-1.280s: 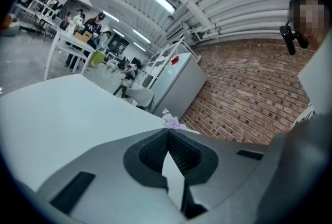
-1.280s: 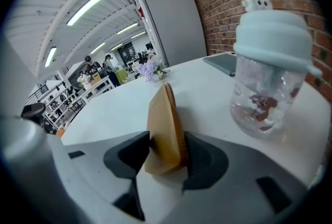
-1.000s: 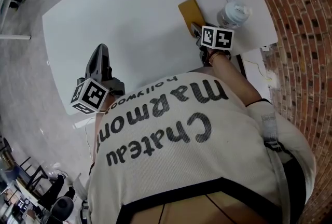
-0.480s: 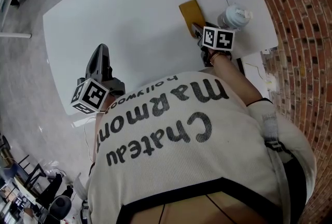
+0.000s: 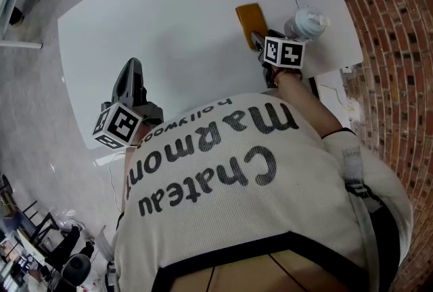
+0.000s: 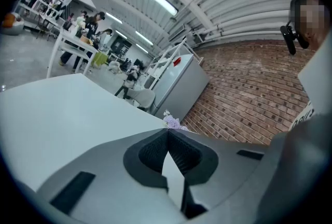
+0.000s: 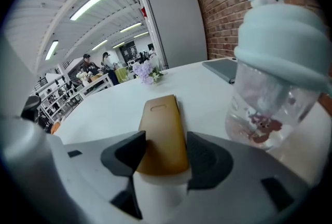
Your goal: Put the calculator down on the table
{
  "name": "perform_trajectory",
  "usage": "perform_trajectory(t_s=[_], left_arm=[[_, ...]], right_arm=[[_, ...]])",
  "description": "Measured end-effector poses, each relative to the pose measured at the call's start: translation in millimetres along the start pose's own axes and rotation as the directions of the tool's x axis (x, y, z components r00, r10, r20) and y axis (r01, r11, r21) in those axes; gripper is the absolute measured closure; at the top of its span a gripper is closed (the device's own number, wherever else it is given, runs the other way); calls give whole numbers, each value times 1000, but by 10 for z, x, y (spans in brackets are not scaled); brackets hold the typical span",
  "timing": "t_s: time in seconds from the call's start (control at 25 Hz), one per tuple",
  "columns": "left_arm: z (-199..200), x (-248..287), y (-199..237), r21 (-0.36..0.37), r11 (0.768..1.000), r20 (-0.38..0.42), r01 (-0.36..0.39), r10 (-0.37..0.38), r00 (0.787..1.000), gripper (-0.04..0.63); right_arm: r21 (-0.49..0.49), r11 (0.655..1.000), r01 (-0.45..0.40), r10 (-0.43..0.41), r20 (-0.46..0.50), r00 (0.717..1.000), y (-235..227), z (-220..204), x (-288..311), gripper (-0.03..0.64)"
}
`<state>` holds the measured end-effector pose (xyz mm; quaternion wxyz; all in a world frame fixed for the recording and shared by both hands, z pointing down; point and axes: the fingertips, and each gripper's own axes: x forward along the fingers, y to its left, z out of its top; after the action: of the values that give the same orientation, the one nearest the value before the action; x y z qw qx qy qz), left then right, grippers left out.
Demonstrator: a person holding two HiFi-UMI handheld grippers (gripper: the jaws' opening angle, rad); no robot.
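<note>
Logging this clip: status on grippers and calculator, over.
Left gripper shut, empty. Right gripper just opened, calculator between jaws, flat on table. Cup close beside, not touching.

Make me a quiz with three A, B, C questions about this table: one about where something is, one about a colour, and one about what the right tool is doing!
1. Where is the lidded cup?
A. Just to the right of the calculator
B. On the floor
C. In the left tool

2. What colour is the calculator?
A. Green
B. Mustard yellow
C. Pink

3. How are the right tool's jaws?
A. Shut on the cup
B. Shut with nothing there
C. Apart, with the calculator between them

Answers:
1 A: the head view shows the lidded cup standing just right of the calculator.
2 B: the head view and the right gripper view both show it mustard yellow.
3 C: the jaws have just been opening, and the calculator lies flat on the table between them.
</note>
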<state>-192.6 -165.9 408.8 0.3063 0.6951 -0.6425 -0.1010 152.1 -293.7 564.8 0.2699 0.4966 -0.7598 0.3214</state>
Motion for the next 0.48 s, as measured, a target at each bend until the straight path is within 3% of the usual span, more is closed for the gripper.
perform_trajectory(t_s=[0.48], left_arm=[[7, -133, 28, 6, 1000, 15, -27, 27, 1000, 594]], right_arm=[[7, 1000, -3, 3, 16, 1000, -10, -1, -3, 360]])
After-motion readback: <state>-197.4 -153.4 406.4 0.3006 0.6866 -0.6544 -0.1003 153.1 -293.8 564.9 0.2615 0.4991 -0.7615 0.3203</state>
